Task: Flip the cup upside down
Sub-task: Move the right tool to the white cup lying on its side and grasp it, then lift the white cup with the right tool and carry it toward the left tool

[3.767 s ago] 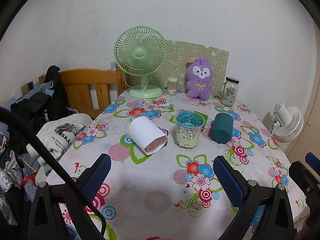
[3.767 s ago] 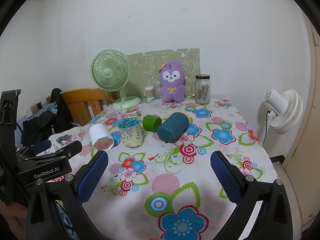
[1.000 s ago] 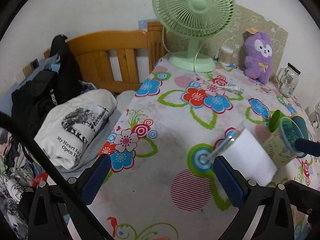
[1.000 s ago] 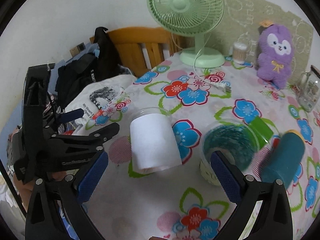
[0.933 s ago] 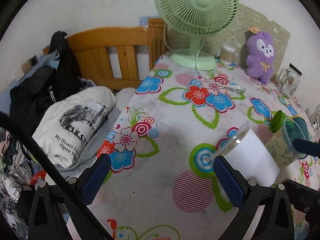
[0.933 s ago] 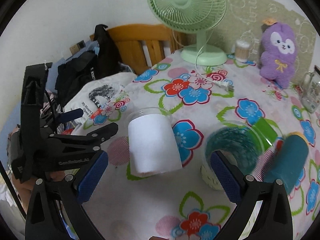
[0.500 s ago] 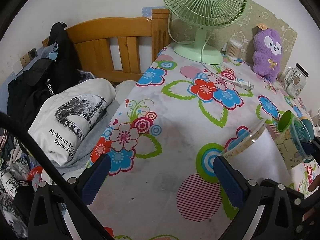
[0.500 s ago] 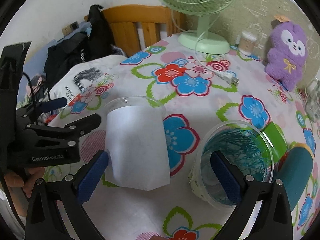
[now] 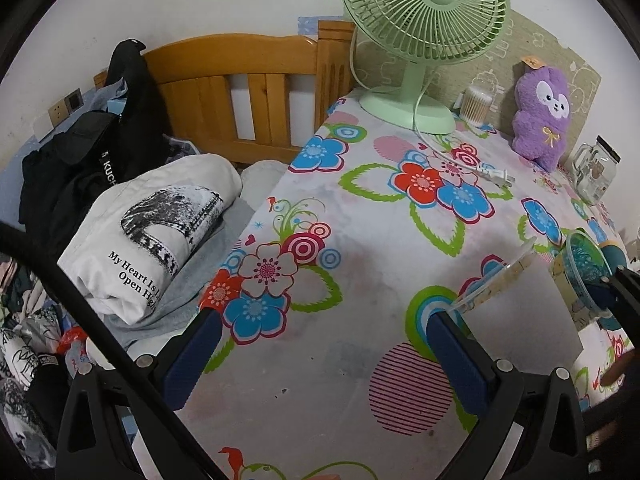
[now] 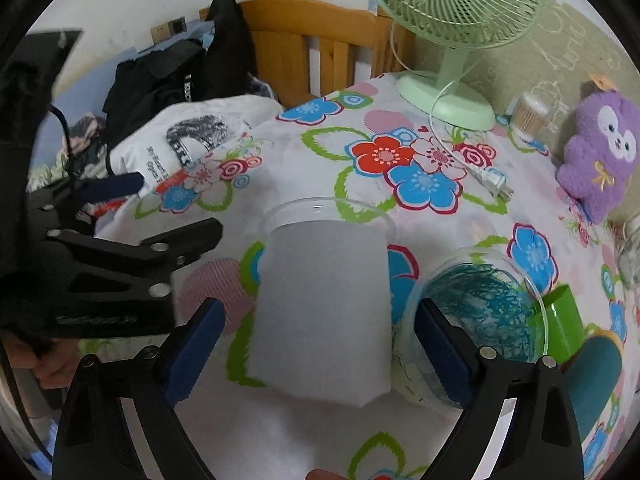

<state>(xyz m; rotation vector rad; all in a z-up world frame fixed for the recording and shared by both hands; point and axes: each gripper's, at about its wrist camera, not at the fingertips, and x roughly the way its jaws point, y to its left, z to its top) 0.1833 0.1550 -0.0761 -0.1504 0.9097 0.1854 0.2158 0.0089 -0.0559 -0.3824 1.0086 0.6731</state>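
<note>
Right wrist view takes in the whole cup (image 10: 324, 312), lying on its side on the flowered tabletop (image 10: 312, 152) between the spread blue pads of the right tool (image 10: 318, 344), which is open and not touching it. Left wrist view catches only a slice of that cup (image 9: 516, 300) at its right edge, just past the right pad of the left tool (image 9: 324, 344), also open with nothing between its pads. That tool appears in the right wrist view as a black frame (image 10: 120, 268) left of the cup. The cup is clear plastic wrapped in a white sleeve, its clear rim toward the green fan (image 10: 456, 8). Just right of the cup stands a second clear cup (image 10: 476, 320) holding teal shredded strips. Beyond that, away from the cup, lie a green cup (image 10: 560, 324) and a teal tumbler (image 10: 592, 380), both on their sides.
</note>
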